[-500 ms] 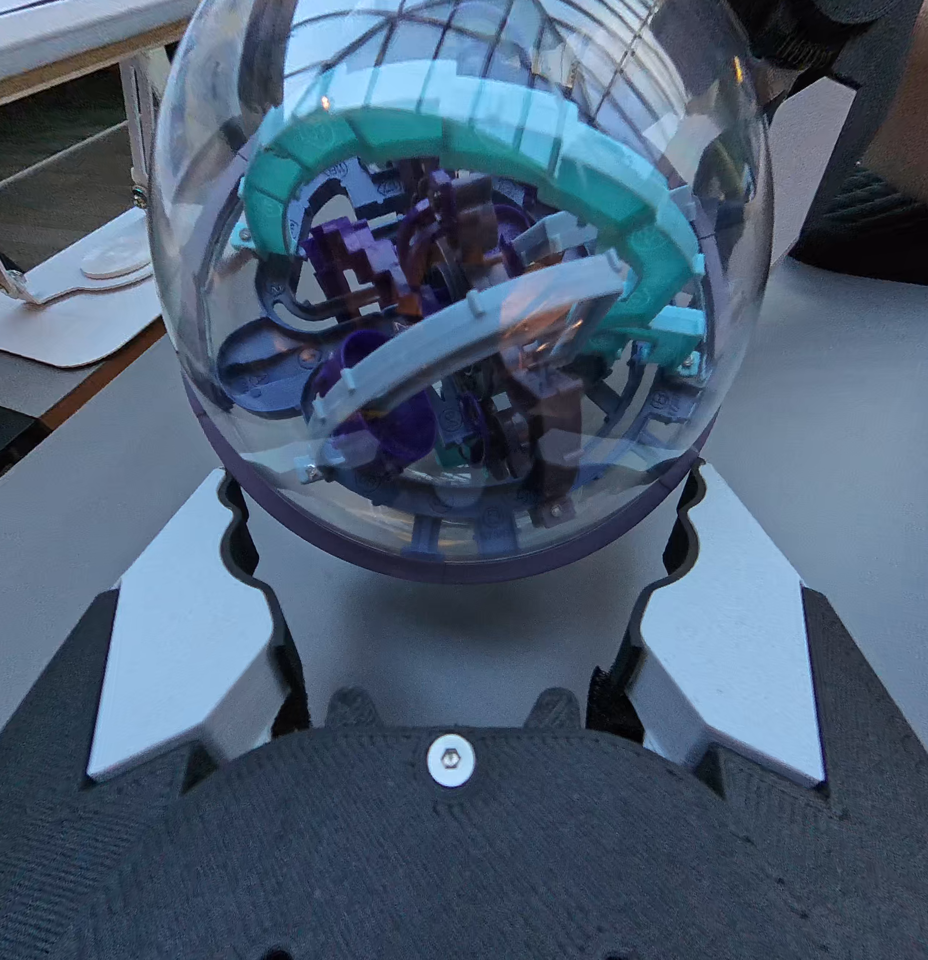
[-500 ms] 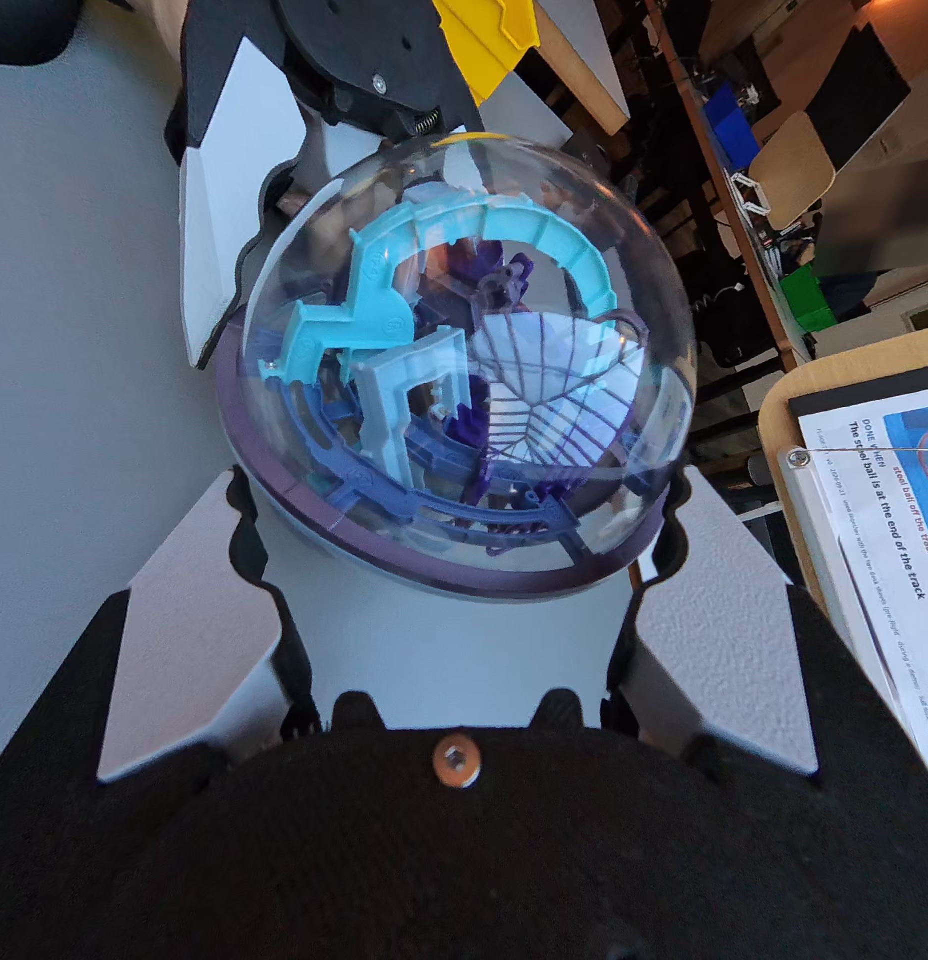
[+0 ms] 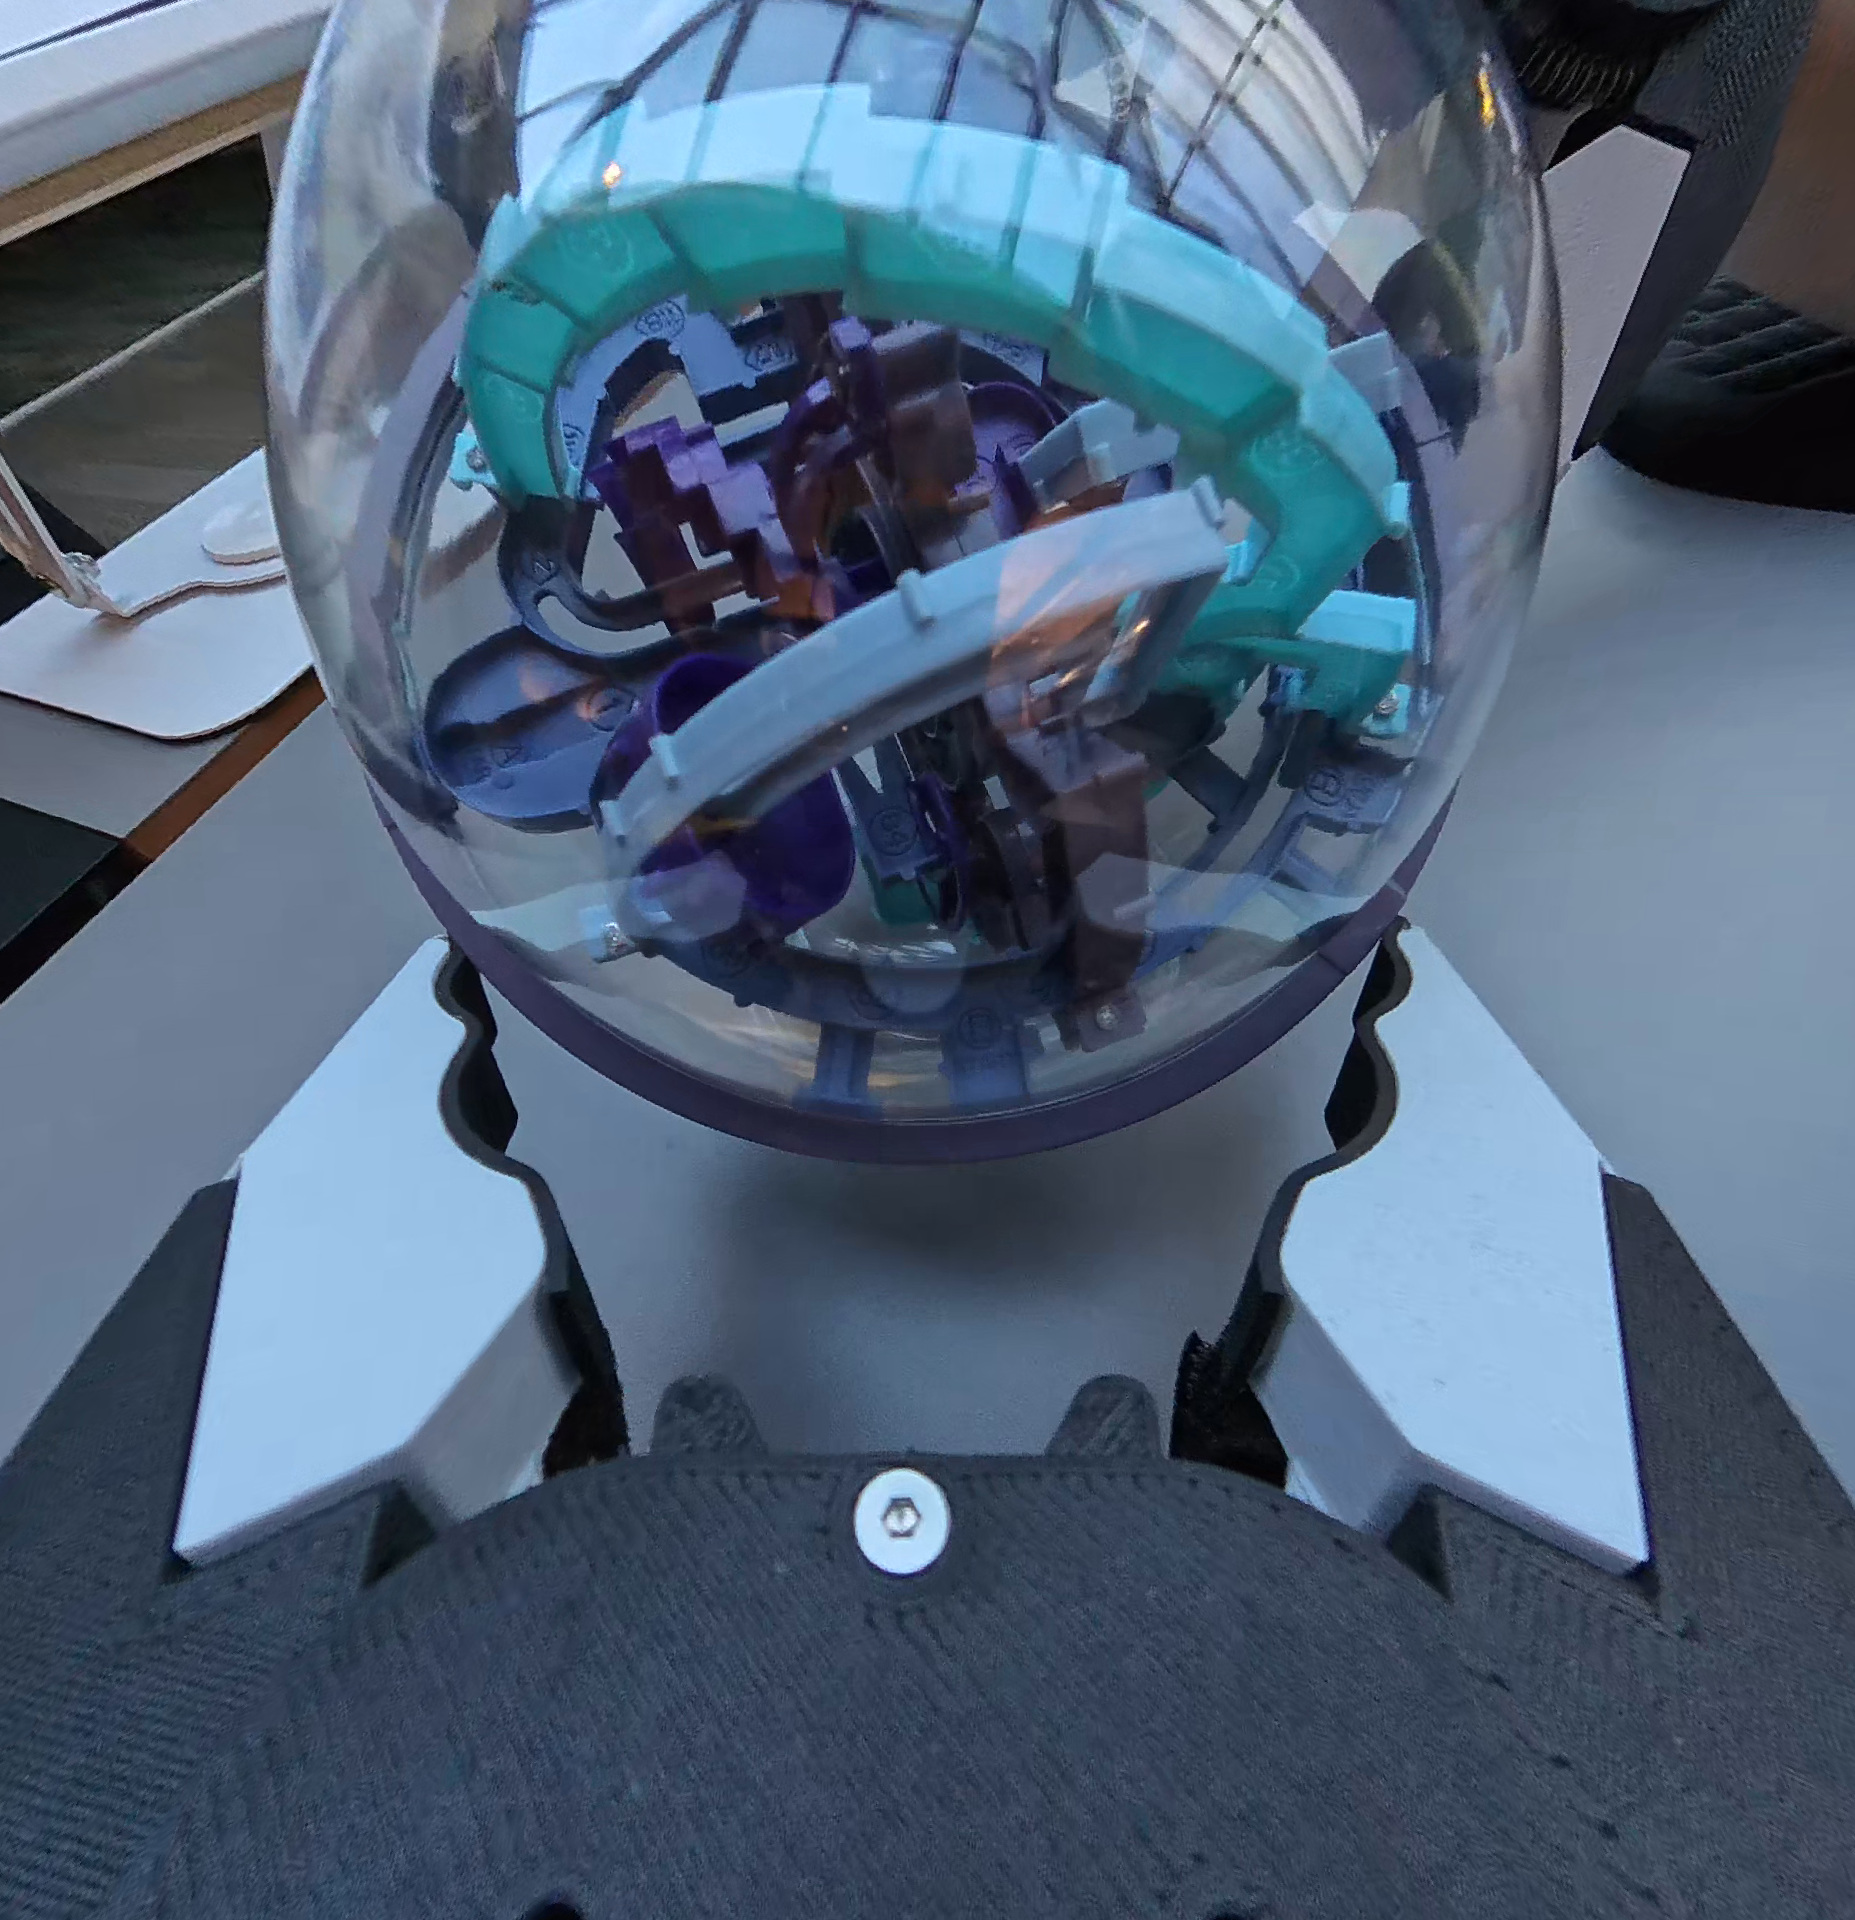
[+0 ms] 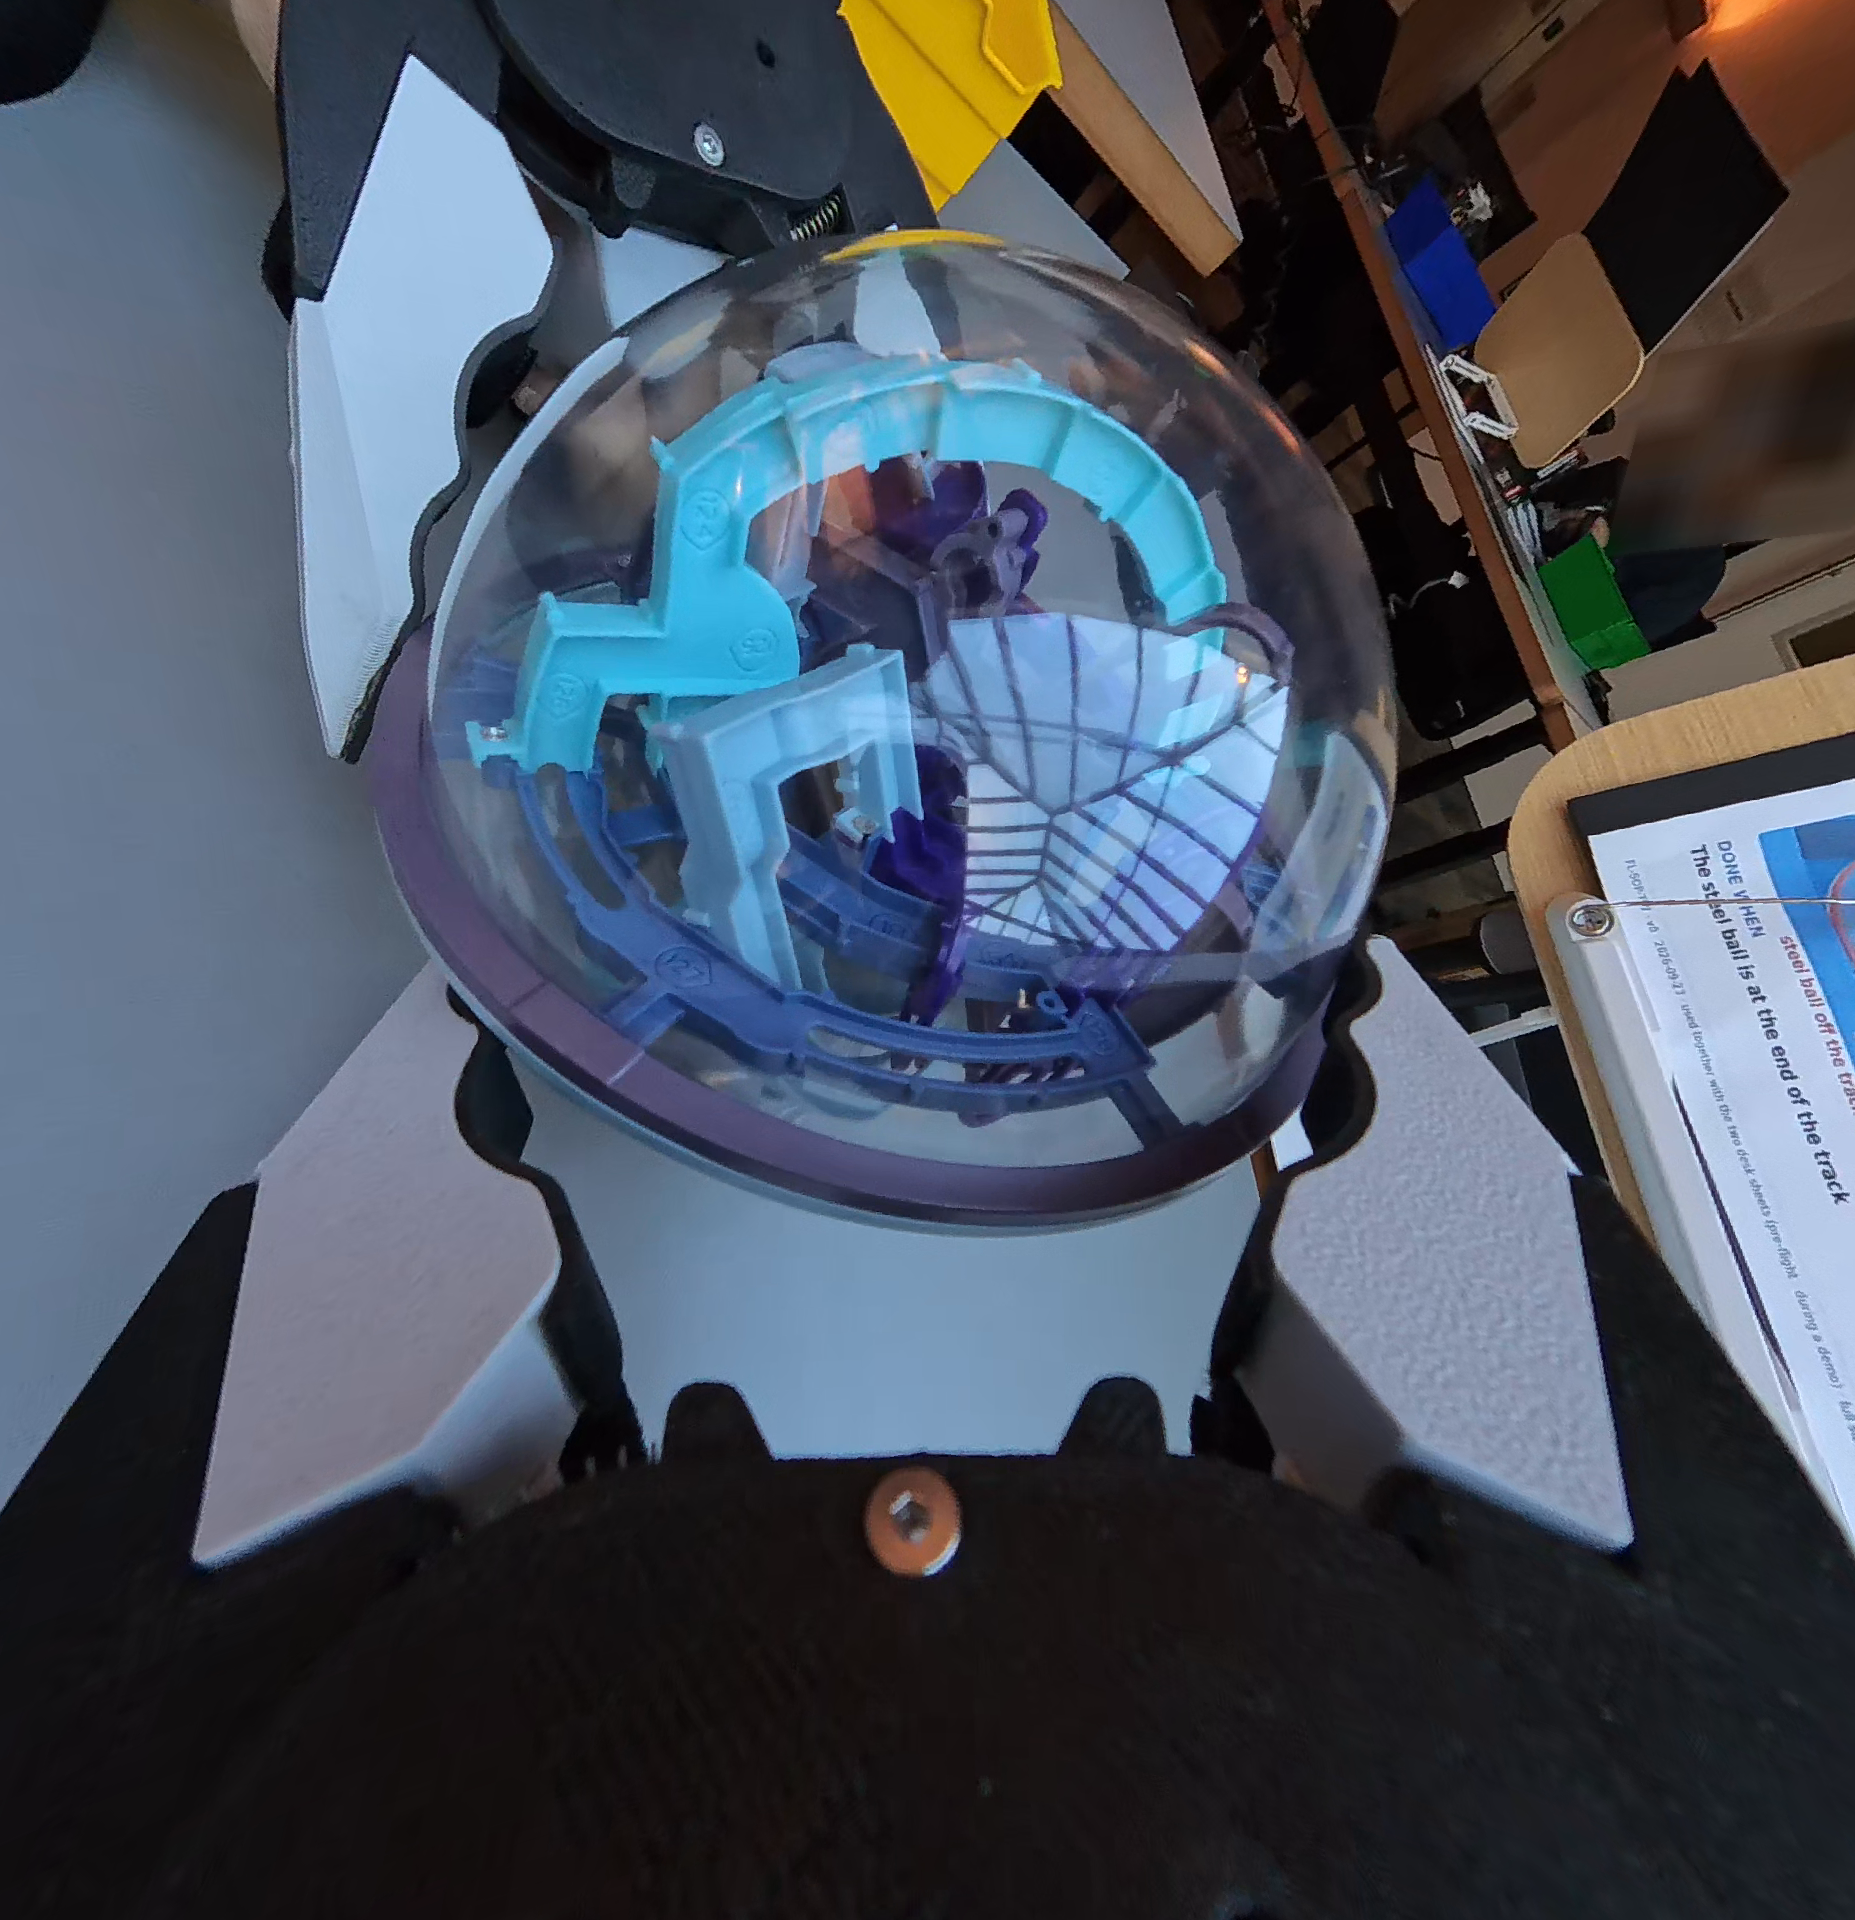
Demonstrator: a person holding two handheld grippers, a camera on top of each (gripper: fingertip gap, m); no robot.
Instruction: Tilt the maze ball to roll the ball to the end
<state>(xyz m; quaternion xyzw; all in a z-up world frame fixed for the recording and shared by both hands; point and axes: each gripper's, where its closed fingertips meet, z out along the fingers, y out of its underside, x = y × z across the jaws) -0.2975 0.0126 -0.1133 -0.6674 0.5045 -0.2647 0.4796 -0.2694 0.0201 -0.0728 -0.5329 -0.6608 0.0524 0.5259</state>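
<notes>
- The maze ball point(image 3: 907, 582) hangs above the grey table point(image 3: 1681, 831), its purple seam tilted; barely turned from half a second ago.
- No steel ball shows on the teal track point(image 3: 902, 260), so progress is unclear.
- Left tongs point(image 3: 918, 997) and right tongs point(image 4: 907, 1029) each clamp the sphere's sides.

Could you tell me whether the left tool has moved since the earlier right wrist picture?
Yes, slightly: gripping the maze ball, the left tool has edged leftward, away from the yellow bin, while the printed sheet barely shifts.
</notes>
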